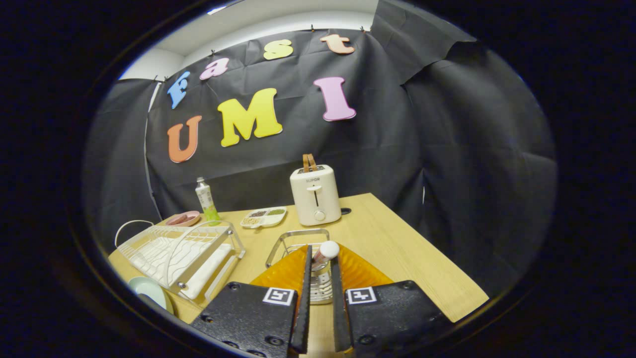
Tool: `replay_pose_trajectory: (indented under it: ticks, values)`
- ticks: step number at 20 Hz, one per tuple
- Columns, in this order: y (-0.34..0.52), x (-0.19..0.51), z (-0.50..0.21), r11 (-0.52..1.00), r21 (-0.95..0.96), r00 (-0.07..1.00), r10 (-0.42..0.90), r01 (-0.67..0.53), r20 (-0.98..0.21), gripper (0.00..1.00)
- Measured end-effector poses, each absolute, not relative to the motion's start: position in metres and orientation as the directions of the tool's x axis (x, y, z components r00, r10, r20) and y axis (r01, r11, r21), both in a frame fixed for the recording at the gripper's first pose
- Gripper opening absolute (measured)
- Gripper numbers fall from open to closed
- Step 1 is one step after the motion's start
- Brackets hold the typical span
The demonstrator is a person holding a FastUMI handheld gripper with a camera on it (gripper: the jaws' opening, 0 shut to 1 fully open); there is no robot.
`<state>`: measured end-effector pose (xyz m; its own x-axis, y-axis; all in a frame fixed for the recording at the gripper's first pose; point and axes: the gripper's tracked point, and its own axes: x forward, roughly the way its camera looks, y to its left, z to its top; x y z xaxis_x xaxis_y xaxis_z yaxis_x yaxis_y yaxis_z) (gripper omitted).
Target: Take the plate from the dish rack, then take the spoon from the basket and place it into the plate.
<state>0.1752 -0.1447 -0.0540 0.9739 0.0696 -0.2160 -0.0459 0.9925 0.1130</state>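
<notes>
**Spoon being pinched above the basket**

The spoon (325,252) is being pinched between the two fingers of the gripper (322,261), its rounded white end showing just above the fingertips. Directly under and beyond the fingers, at 12 o'clock, the wire basket (293,243) is being seen on the wooden tabletop (397,248). The white dish rack (181,253) is standing at about 10 o'clock from the gripper, with the pale green plate (149,291) lying on the tabletop just beside its near corner, at about 9 o'clock. Farther off at 12 o'clock, a cream toaster (315,195) is standing near the wall. A divided snack tray (263,217), a tube (206,200) and a pink dish (183,218) are ranged at 11 o'clock beyond the rack.
</notes>
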Motion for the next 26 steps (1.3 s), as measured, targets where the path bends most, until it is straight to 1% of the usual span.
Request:
replay_pose_trajectory:
  ticks: [1, 3, 5, 9, 13, 19, 23, 26]
  values:
    - [-0.142, 0.176, -0.053, 0.993, 0.107, 0.973, 0.077, -0.054, -0.217, 0.21]
    - [-0.138, 0.176, -0.050, 0.995, 0.084, 0.972, 0.077, -0.060, -0.224, 0.16]
    - [-0.125, 0.172, -0.046, 0.994, 0.080, 0.967, 0.096, -0.079, -0.234, 0.14]
    - [-0.125, 0.165, -0.029, 0.996, 0.058, 0.973, 0.072, -0.061, -0.221, 0.10]
    - [-0.121, 0.147, 0.002, 0.998, 0.038, 0.982, 0.056, -0.050, -0.181, 0.09]
    - [-0.098, 0.099, 0.061, 0.998, -0.034, 0.994, 0.057, -0.061, -0.095, 0.09]
    - [-0.064, 0.056, 0.098, 0.990, -0.087, 0.992, 0.108, -0.114, -0.067, 0.09]
    - [-0.026, 0.028, 0.112, 0.972, -0.159, 0.984, 0.164, -0.174, -0.074, 0.09]
